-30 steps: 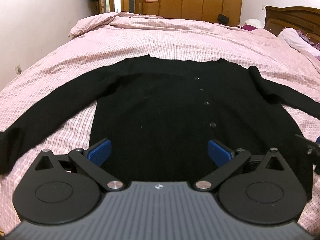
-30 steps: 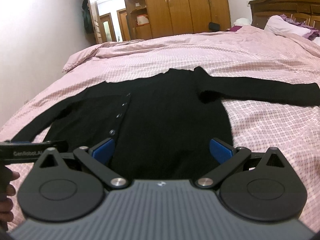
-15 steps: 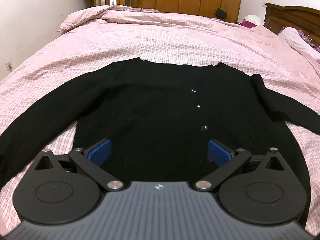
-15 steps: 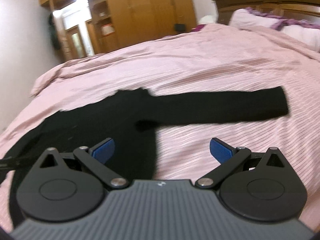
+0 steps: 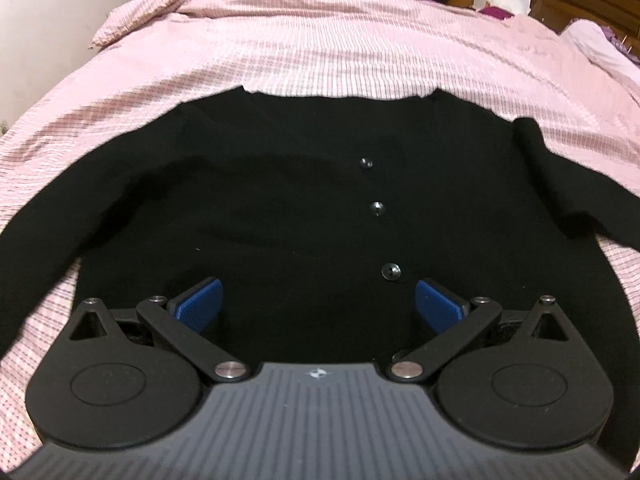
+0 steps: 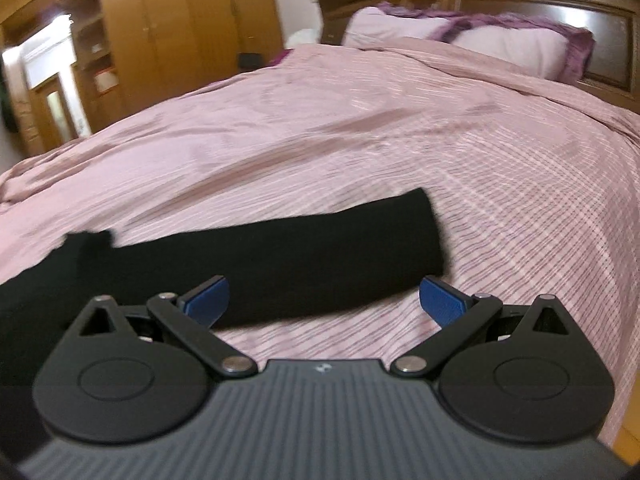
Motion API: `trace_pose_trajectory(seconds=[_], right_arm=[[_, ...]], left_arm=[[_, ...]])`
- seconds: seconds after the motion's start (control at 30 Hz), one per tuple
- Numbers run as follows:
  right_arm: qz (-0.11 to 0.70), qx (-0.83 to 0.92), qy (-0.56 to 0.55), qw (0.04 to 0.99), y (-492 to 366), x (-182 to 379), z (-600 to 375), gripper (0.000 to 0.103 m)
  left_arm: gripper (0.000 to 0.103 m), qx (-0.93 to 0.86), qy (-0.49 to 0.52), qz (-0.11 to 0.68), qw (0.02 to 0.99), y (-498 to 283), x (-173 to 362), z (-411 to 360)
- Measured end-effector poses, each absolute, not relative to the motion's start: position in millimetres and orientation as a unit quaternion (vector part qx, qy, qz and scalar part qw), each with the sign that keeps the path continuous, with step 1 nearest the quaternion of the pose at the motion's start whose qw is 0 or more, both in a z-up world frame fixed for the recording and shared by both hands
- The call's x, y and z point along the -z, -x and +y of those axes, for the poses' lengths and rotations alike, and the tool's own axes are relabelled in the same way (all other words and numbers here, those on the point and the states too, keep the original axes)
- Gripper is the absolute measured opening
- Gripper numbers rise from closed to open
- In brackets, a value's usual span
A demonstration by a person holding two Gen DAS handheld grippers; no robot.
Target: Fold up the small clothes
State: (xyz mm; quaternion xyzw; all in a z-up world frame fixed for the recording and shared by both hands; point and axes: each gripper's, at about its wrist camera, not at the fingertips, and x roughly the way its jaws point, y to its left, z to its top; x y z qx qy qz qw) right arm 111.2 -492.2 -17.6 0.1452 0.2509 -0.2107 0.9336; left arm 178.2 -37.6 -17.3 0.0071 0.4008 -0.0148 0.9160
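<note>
A black button-front cardigan (image 5: 260, 208) lies flat on the pink bedspread (image 5: 340, 36), sleeves spread to both sides. My left gripper (image 5: 318, 306) is open and empty, low over the cardigan's lower front, near its buttons (image 5: 391, 271). In the right wrist view the cardigan's right sleeve (image 6: 280, 256) stretches across the bed, its cuff (image 6: 424, 236) at the right end. My right gripper (image 6: 324, 300) is open and empty, just above the sleeve near the cuff.
The pink bedspread (image 6: 400, 128) covers the whole bed. A dark wooden headboard (image 6: 520, 4) and pillows (image 6: 516, 46) stand at the right. Wooden wardrobes (image 6: 168, 36) line the far wall. A white wall (image 5: 48, 8) runs along the bed's left side.
My left gripper has moved forward and lower over the cardigan's body. My right gripper has swung right along the sleeve, towards the cuff. Both stay open.
</note>
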Motion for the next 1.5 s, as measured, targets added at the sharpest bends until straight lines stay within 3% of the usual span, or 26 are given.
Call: trace_pose_trajectory(seconds=[0.47,0.97,1.0,1.07,1.17,1.23,1.33,1.5], right_arm=[[0.274,0.220,-0.145,0.925,-149,67,-551,0.103],[0.258,0.209,-0.142,0.932,-148,71,-551,0.102],[0.255,0.208,-0.143,0.933,-147,70,-551,0.098],[0.246,0.202,-0.152,0.936,-145,67,-551,0.076],[0.240,0.198,-0.174,0.934,-142,61,-552,0.052],[0.236,0.191,-0.195,0.933,-140,57,-555,0.029],[0.228,0.181,-0.216,0.932,-136,49,-556,0.020],[0.197,0.156,-0.237,0.939,-127,19,-549,0.017]], left_arm=[[0.103,0.008,-0.020,0.410,0.912,-184,49,-44],[0.103,0.005,-0.022,0.376,0.926,-174,56,-46],[0.103,0.007,-0.022,0.378,0.926,-174,55,-46],[0.103,0.011,-0.022,0.381,0.924,-175,54,-44],[0.103,0.016,-0.028,0.383,0.923,-173,52,-43],[0.103,0.016,-0.029,0.386,0.922,-172,51,-43],[0.103,0.020,-0.026,0.395,0.918,-171,46,-42],[0.103,0.026,-0.013,0.402,0.915,-165,36,-34]])
